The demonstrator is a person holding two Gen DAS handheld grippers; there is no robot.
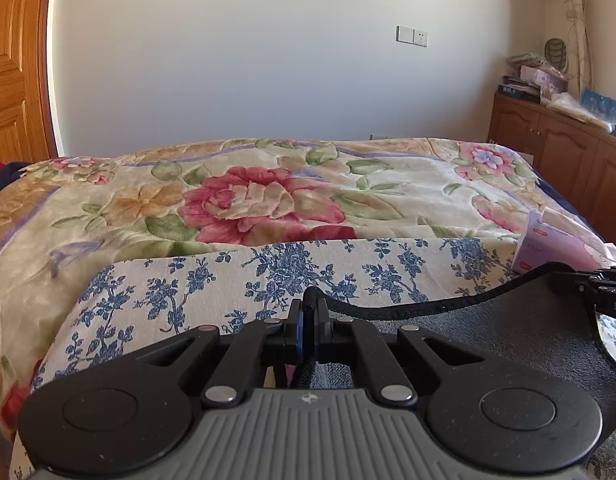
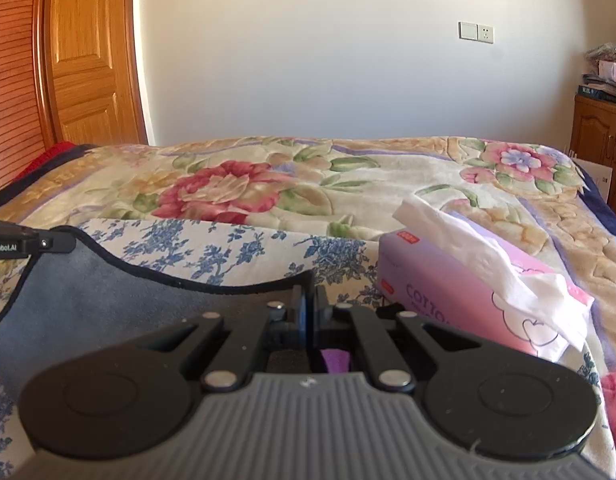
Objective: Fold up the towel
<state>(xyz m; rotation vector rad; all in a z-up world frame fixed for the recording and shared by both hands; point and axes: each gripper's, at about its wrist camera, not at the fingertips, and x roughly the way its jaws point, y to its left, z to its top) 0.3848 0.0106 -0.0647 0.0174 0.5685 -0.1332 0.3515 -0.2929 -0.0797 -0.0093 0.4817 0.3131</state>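
Observation:
A grey-blue towel (image 1: 507, 332) with a dark hem lies over a blue-flowered white cloth (image 1: 212, 280) on the bed. My left gripper (image 1: 308, 312) is shut on the towel's left far corner, the hem pinched between its fingers. My right gripper (image 2: 308, 304) is shut on the towel's right far corner; the towel (image 2: 88, 304) stretches to the left of it. The hem sags between the two grippers. The right gripper shows at the right edge of the left wrist view (image 1: 603, 284), and the left gripper at the left edge of the right wrist view (image 2: 28, 244).
A pink tissue box (image 2: 467, 300) with tissues pulled out sits on the bed just right of my right gripper; it also shows in the left wrist view (image 1: 547, 244). A floral blanket (image 1: 268, 196) covers the bed. A wooden cabinet (image 1: 563, 152) stands at the right, a wooden door (image 2: 88, 52) at the left.

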